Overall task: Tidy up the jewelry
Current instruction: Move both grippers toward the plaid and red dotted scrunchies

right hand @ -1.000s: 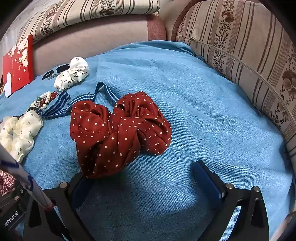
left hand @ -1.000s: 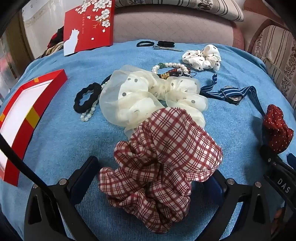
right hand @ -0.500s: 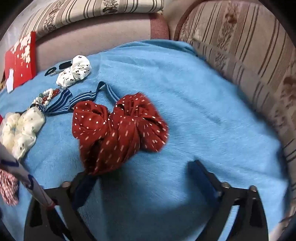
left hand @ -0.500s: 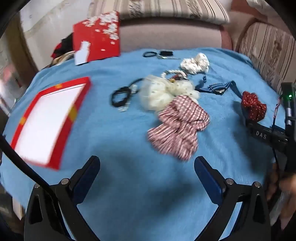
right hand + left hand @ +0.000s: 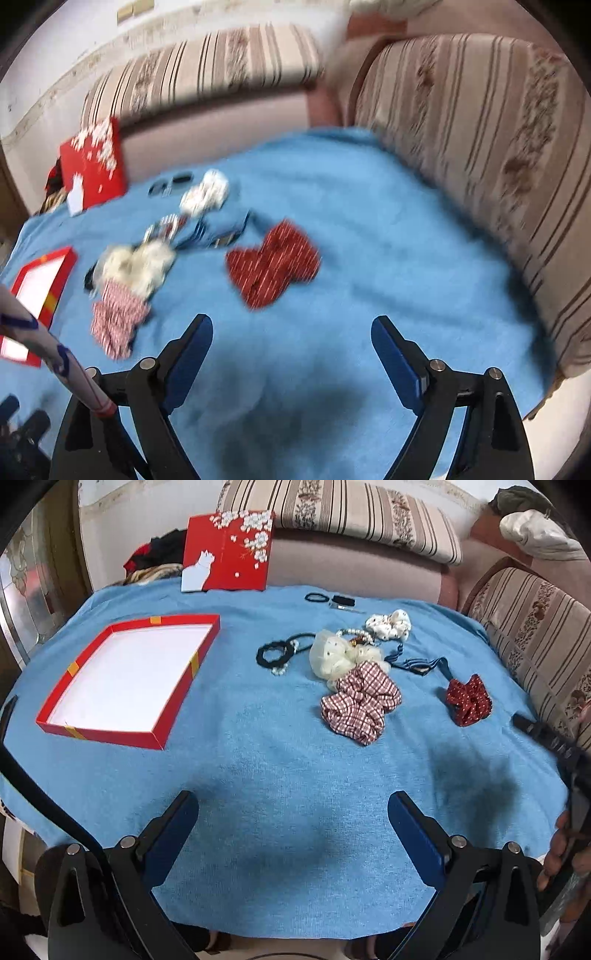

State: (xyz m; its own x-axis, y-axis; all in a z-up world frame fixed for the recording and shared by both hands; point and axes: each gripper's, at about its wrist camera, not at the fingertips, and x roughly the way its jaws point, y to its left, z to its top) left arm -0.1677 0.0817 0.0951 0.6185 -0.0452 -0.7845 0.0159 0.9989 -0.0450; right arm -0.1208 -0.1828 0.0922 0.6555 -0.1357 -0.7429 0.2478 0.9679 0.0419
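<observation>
An open red box (image 5: pixel 125 679) with a white floor lies at left on the blue cloth (image 5: pixel 280 775). A red-and-white checked scrunchie (image 5: pixel 360 705), a cream dotted one (image 5: pixel 336 657), a white dotted one (image 5: pixel 389 624), a black hair tie (image 5: pixel 273 653), beaded bracelets (image 5: pixel 356 635), a blue striped band (image 5: pixel 417 663) and a dark red dotted scrunchie (image 5: pixel 468 700) lie at centre and right. My left gripper (image 5: pixel 293 819) is open and empty, well back from them. My right gripper (image 5: pixel 291 343) is open and empty, short of the dark red scrunchie (image 5: pixel 273 267).
The red box lid (image 5: pixel 229 552) with white blossoms leans against the sofa back (image 5: pixel 351 565). Thin black hair ties and a clip (image 5: pixel 330 599) lie at the far edge. Striped cushions (image 5: pixel 480 155) border the right side. The right wrist view is blurred by motion.
Both grippers have pulled back and up from the scrunchies that lay between their fingers. The checked and dark red scrunchies stay on the cloth, now far ahead. The whole box has come into view.
</observation>
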